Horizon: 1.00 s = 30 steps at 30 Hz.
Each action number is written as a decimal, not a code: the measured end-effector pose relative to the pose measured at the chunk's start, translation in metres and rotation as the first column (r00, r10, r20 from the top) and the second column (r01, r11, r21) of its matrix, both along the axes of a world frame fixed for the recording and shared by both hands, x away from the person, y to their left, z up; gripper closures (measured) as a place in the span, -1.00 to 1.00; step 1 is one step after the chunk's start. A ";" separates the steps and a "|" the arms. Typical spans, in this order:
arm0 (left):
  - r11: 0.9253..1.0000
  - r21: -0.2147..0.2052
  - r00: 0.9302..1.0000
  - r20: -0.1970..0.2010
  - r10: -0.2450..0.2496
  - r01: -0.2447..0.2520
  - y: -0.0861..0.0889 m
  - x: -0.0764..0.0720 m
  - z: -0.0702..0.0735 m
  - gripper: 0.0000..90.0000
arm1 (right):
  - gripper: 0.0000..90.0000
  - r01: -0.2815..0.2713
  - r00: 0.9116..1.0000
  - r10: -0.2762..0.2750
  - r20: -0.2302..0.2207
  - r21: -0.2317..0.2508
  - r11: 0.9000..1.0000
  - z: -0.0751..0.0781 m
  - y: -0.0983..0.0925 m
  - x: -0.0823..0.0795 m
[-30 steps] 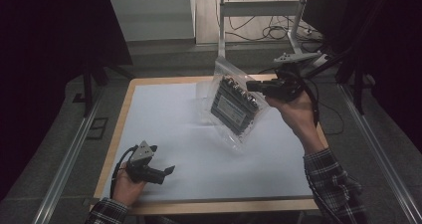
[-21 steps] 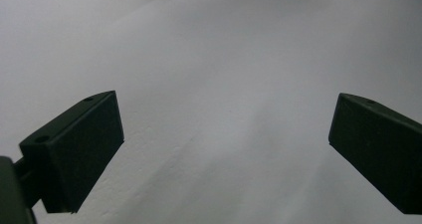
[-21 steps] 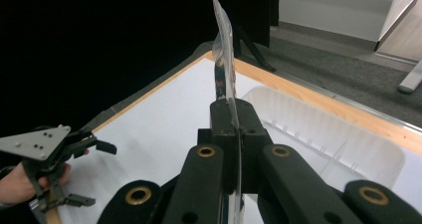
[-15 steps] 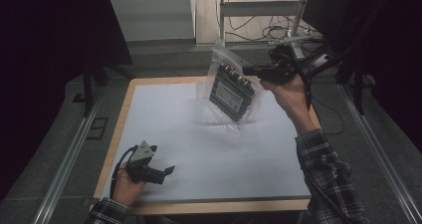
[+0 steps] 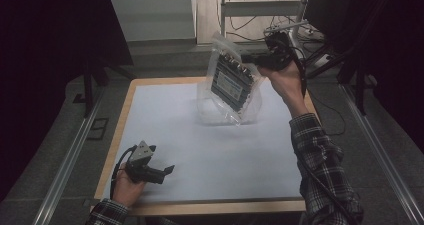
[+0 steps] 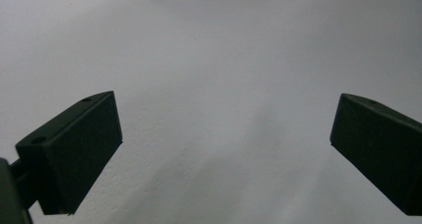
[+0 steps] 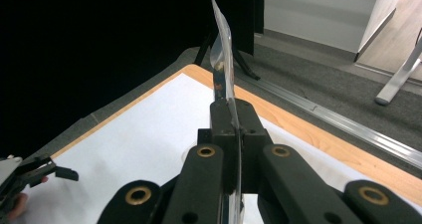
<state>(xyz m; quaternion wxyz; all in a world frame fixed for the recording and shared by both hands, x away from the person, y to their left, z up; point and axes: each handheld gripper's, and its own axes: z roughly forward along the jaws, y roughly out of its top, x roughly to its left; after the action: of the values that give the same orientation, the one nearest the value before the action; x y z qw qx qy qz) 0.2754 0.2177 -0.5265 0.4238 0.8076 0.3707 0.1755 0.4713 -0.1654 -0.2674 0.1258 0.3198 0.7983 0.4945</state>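
Hanging above the far half of the table point(image 5: 210, 205), a clear plastic bag point(image 5: 229, 82) is held up by its upper right edge in the right gripper point(image 5: 260, 60), whose jaws are closed tight on the film. Inside the bag a dark, flat electronic module point(image 5: 232, 82) with a pale label and a row of small connectors along its top edge is seen, tilted so that its face is turned toward the left. The bag's lower end is seen low over the white sheet point(image 5: 210, 150) covering the table; whether it touches cannot be told. In the right gripper view, the bag's edge point(image 7: 224, 50) is shown rising thin and upright from between the two black jaws pressed together on it, with the wooden rim of the table point(image 7: 318, 134) and a metal floor rail point(image 7: 338, 124) beyond.

The left gripper point(image 5: 167, 171) is held low at the near left corner of the table, well apart from the bag, with a grey three-cornered plate point(image 5: 142, 150) on top. In the left gripper view its two black jaws are seen spread wide, with bare white sheet point(image 6: 224, 84) between them and nothing gripped. A plaid sleeve point(image 5: 325, 170) is worn on the right forearm.
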 end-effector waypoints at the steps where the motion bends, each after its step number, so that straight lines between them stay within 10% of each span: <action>1: 1.000 -0.003 1.000 -0.001 -0.001 0.001 0.000 0.000 0.000 -1.00 | 0.97 0.000 1.000 0.000 0.000 0.000 1.000 0.000 0.000 0.000; 30: 0.999 -0.042 1.000 -0.004 -0.009 0.009 0.004 0.001 0.000 -1.00 | 0.97 0.021 1.000 -0.020 0.024 -0.063 0.998 -0.014 0.024 0.058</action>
<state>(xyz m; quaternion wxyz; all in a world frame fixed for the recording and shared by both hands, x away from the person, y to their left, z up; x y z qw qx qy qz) 0.2762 0.2213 -0.5262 0.4406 0.8006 0.3715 0.1642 0.5295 -0.1412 -0.2810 0.1501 0.3181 0.8087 0.4716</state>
